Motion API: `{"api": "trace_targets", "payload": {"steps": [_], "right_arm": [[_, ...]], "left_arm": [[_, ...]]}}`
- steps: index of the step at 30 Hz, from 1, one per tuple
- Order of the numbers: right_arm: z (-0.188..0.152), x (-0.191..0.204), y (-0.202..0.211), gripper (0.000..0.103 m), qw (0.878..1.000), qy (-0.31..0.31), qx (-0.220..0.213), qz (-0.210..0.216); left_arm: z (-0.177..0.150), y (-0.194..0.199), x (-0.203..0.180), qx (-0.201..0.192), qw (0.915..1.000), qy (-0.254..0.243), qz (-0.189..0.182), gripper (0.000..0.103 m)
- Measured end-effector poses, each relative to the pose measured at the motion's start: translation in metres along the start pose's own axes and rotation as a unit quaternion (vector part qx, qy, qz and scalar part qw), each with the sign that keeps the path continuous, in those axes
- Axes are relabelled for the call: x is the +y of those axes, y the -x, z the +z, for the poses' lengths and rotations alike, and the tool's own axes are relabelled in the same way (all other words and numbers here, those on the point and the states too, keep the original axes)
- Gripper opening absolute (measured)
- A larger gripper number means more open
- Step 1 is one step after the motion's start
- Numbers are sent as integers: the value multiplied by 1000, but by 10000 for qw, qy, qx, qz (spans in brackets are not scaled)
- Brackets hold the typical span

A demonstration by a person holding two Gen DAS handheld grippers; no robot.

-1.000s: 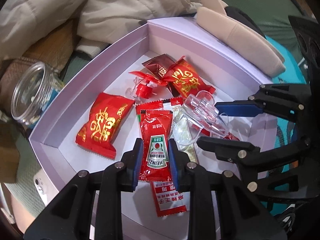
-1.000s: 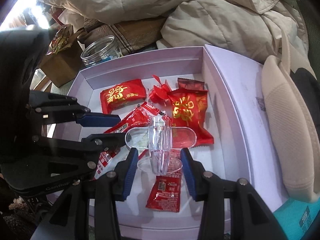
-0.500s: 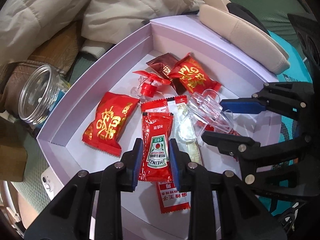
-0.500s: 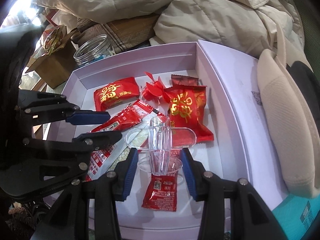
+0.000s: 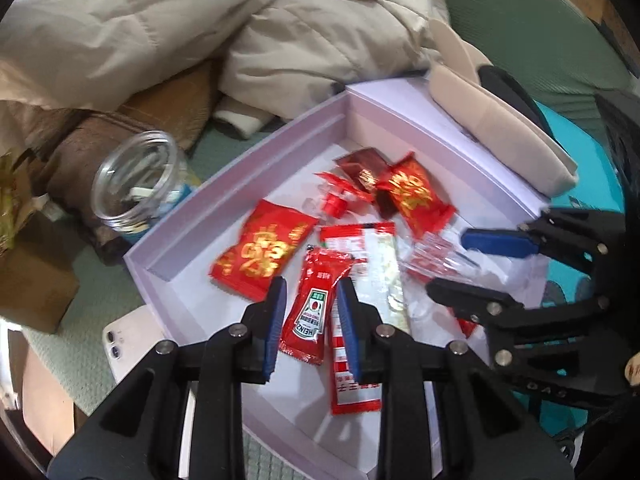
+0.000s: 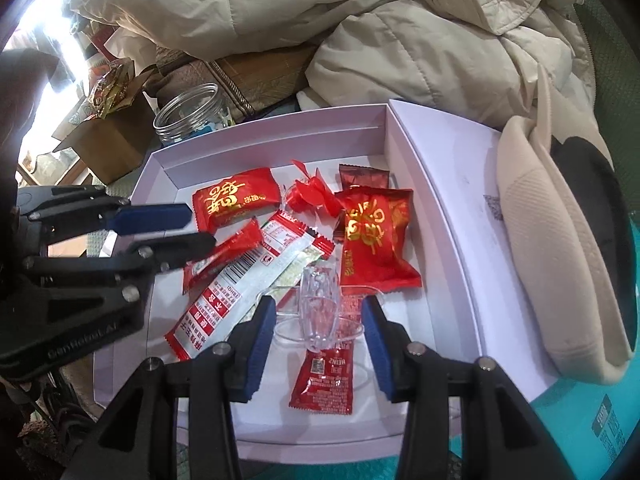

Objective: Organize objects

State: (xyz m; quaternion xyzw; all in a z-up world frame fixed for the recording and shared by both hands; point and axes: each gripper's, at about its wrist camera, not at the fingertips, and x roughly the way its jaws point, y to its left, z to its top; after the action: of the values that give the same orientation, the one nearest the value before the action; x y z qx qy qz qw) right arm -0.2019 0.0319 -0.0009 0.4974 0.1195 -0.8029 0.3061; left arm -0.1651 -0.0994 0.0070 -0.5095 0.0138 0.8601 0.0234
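A pale lilac box (image 5: 240,168) (image 6: 448,216) holds red snack packets (image 5: 260,252) (image 6: 376,240), a long white sachet (image 6: 248,288), a red bow (image 6: 312,196) and ketchup sachets. My left gripper (image 5: 310,304) is shut on a Heinz ketchup sachet (image 5: 316,304) and holds it above the box floor. My right gripper (image 6: 318,320) holds a clear plastic piece (image 6: 320,304) between its pads, over another ketchup sachet (image 6: 324,376).
An open glass jar (image 5: 136,176) (image 6: 192,114) stands left of the box. A white phone (image 5: 132,340) lies by the box's near-left corner. Beige jackets (image 5: 200,28) are piled behind. A beige cushion (image 6: 560,260) lies on the right. A cardboard box (image 6: 104,140) stands at far left.
Both grippers have pulled back and risen from the box, each keeping its object; the ketchup sachet has lifted with the left gripper, and the clear piece stays in the right one.
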Motion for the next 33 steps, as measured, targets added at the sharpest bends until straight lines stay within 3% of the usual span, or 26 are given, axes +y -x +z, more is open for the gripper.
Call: {"api": "trace_targets", "payload": {"steps": [5,11,25,33], "right_arm": [[-3,6,4,45,10000,64,-13,-36],[-4,7,12,51,9999,0,-129,-12],[-24,4,20,55,9998,-176,29,-31],[-25,6,36,67,9996,-218,-141,-98]], "left_arm": [[3,2,8,5,9999,147,80,25],[-2,10,15,-112,9995,303,51,35],[-10,20,-5,-54,9998,18,-178,36],[-15,41,-7,-168,9998,81,-118,37]]}}
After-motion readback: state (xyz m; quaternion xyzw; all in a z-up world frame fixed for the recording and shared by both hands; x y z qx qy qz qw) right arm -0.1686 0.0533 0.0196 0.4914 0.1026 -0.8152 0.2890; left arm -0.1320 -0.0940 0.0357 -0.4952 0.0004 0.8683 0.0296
